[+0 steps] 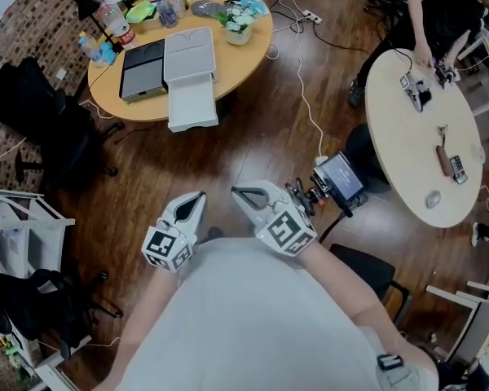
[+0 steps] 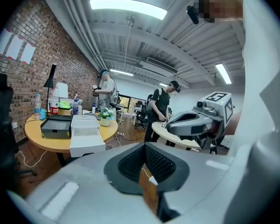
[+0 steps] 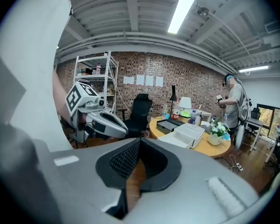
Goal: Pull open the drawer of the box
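I hold both tools close to my chest, well apart from the desk. The left tool has its jaws together with nothing between them. The right tool is the same, pads meeting at the tip and empty. The two tips lie near each other but do not touch.

The box sits on the near half of the round desk, just beside a black box. Its drawer stands out of it and overhangs the desk's near edge.

Between me and that edge the wood floor is open. A white cable crosses it off the desk's right edge, and a black chair stands off the left edge. A second desk stands to the right, with a person at its far edge.

The head view gives only the tops of the box and drawer. The left gripper view shows the drawer's plain white front and a standing person beyond the desk's far edge. The right gripper view shows a white shelf against the brick wall.
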{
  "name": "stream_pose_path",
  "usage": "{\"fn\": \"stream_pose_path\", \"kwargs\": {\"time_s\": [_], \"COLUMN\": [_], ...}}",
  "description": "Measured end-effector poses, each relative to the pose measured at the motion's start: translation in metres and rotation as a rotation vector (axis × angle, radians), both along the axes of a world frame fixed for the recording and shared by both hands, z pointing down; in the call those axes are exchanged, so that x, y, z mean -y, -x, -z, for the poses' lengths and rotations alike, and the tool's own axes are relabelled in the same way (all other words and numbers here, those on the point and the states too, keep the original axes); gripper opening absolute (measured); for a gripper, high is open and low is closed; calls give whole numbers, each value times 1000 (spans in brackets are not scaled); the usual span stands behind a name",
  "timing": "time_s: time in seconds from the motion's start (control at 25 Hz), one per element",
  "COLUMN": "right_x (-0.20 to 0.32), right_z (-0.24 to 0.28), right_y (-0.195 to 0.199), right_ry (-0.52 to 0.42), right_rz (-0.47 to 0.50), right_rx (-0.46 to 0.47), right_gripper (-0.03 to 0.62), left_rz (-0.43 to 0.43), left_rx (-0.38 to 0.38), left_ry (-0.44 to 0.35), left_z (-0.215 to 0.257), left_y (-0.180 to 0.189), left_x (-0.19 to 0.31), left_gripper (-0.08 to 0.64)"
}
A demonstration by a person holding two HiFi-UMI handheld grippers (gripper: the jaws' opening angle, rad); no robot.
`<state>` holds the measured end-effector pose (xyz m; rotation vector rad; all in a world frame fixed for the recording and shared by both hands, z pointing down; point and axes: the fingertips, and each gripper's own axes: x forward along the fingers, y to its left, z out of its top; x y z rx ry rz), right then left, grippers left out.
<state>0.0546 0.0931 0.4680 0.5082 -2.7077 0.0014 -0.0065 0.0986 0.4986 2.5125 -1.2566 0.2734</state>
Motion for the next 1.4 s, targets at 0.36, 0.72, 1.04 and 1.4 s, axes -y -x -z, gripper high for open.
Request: {"fn": "stream_pose_path", "kwargs": {"time_s": [0.36, 0.72, 1.04, 1.4], "right_x": [-12, -25, -32, -35], "right_z": [5, 9, 5, 2], "right_y": [16, 45, 60, 64], "right_ry": [16, 24, 10, 3], "right_rz": [-43, -70, -65, -68], "right_rx": [0, 24, -19, -50], "right_gripper": [6, 6, 6, 6], "left_rz": [-34, -45, -64, -88], "left_rx": [-25, -46, -43, -42], "left_ry": [-10, -19, -18, -20], "left_z": [6, 7, 4, 5], "left_y": [22, 49, 60, 61], "left_x": [-9, -23, -32, -34], "left_gripper": [6, 6, 6, 6]}}
